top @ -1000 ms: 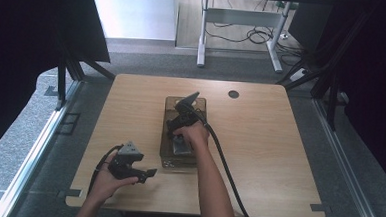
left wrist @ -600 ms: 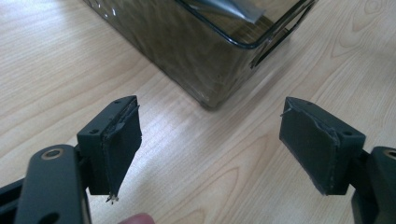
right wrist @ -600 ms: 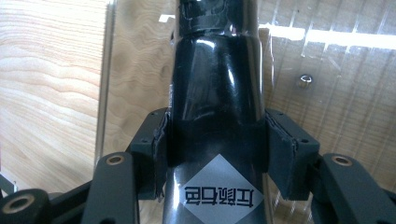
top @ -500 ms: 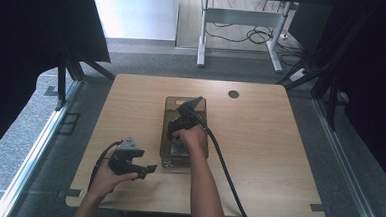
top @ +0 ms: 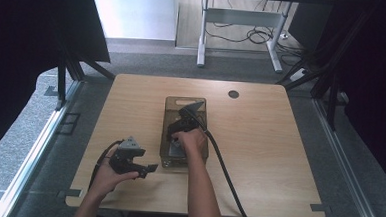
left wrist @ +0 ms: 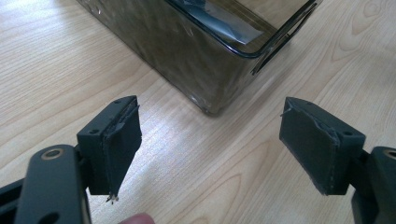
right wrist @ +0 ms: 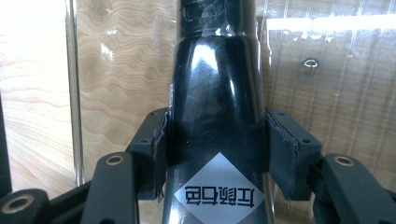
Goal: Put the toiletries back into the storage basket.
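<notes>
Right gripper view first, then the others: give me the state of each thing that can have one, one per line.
right gripper: shut on the black bottle, pads against both its sides.
black bottle: gripped, lying inside the clear bin.
clear bin: open-topped, standing on the table.
left gripper: open, nothing between its pads, just short of the bin's corner.
table: wooden, bearing the bin.

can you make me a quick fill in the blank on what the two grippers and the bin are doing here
1. The right gripper has its pads pressed on a glossy ____ bottle.
2. The bottle lies inside the clear ____ on the wooden table.
3. The left gripper has its jaws ____, with nothing between them.

Missing words: black; bin; open
</notes>
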A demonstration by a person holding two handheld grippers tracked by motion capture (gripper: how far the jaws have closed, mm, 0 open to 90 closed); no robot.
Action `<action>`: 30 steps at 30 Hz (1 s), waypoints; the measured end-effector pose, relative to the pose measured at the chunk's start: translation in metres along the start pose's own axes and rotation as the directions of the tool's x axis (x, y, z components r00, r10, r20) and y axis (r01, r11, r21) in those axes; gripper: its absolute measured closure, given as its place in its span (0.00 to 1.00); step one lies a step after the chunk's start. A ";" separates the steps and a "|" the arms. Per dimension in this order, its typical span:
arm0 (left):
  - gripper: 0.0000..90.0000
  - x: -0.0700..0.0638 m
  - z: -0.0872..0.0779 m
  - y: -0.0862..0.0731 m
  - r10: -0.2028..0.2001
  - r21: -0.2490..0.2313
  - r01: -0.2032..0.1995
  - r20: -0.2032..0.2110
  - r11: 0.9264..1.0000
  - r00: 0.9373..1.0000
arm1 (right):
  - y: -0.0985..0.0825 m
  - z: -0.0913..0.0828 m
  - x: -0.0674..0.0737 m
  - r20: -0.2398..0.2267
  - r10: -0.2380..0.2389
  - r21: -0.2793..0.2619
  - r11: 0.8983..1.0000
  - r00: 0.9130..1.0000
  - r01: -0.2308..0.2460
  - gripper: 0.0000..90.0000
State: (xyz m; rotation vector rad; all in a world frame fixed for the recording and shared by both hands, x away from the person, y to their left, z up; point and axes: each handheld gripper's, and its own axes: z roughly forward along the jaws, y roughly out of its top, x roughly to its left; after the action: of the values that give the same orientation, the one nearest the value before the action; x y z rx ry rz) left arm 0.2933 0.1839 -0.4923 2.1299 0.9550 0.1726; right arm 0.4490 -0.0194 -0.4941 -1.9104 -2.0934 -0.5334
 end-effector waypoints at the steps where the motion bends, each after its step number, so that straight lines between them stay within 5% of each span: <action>1: 0.24 0.000 0.000 0.000 0.002 0.000 -0.002 -0.001 1.000 1.000 | 0.000 0.000 0.000 -0.001 0.002 0.000 1.000 1.000 -0.002 0.50; 10: 0.24 0.001 0.002 0.000 0.005 0.010 -0.005 0.000 1.000 1.000 | -0.005 -0.001 -0.002 0.002 0.010 0.033 0.999 1.000 -0.010 0.44; 23: 0.24 -0.001 0.006 -0.001 0.002 0.020 -0.002 -0.004 1.000 1.000 | -0.007 -0.040 0.006 0.021 -0.126 0.016 0.992 0.992 0.125 0.40; 30: 0.24 0.000 0.008 -0.001 0.001 0.031 0.000 -0.014 1.000 1.000 | -0.012 -0.055 0.001 -0.003 -0.233 -0.005 0.972 0.972 0.233 0.40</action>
State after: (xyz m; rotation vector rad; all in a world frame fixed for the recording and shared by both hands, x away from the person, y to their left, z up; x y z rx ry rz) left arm 0.2956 0.1794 -0.4988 2.1597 0.9709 0.1739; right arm 0.4343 -0.0428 -0.4456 -1.6729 -2.3318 -0.5898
